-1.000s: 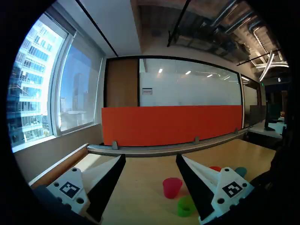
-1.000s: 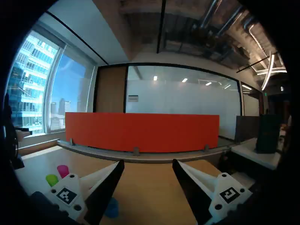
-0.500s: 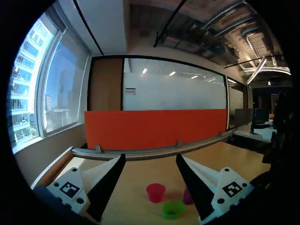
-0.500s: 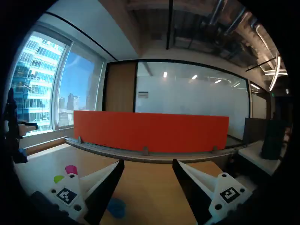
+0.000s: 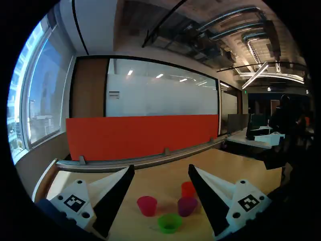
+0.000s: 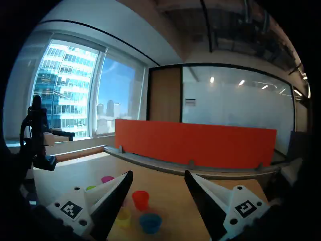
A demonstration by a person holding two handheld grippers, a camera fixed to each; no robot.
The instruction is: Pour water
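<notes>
In the left gripper view my left gripper (image 5: 160, 167) is open above a wooden table (image 5: 240, 164), nothing between its white fingers (image 5: 105, 192). Ahead of it, low in the gap, stand a pink cup (image 5: 147, 205), a green cup (image 5: 169, 223), a purple cup (image 5: 187, 206) and a red cup (image 5: 187, 188). In the right gripper view my right gripper (image 6: 157, 173) is also open and holds nothing. Between its fingers stand a red cup (image 6: 140, 199), a blue cup (image 6: 150, 223) and a yellow cup (image 6: 123, 217); a pink cup (image 6: 107, 179) and a green cup (image 6: 91, 187) sit farther left.
An orange partition (image 5: 140, 136) with a metal rail runs along the table's far edge. Tall windows (image 6: 72, 100) stand to the left. A dark device with a white part (image 6: 42, 138), likely the other gripper, is held at the far left of the right gripper view. Desks with monitors (image 5: 257, 134) lie to the right.
The left gripper view has swung right, bringing several cups into the gap between its fingers. The right gripper view has swung left, bringing more cups into sight. Both grippers stay open.
</notes>
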